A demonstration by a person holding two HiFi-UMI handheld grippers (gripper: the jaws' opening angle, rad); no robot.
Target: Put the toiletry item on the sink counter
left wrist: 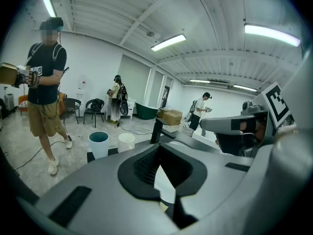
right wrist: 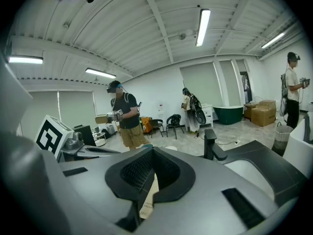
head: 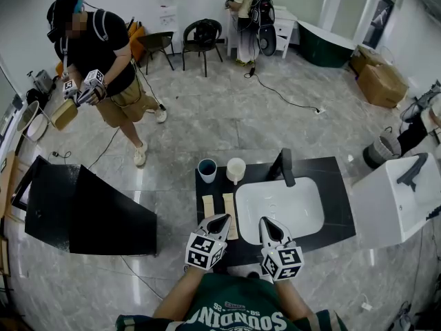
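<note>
Left gripper [head: 221,218], right gripper [head: 266,222] pressed together, empty; closed tips could shove the flat beige toiletry sachet [head: 230,204], nine o'clock of white basin [head: 284,209].

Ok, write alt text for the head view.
A person holds the left tool and right tool, both shut, over a black sink counter with a white basin, faucet, blue cup, white cup and two tan packets.
</note>
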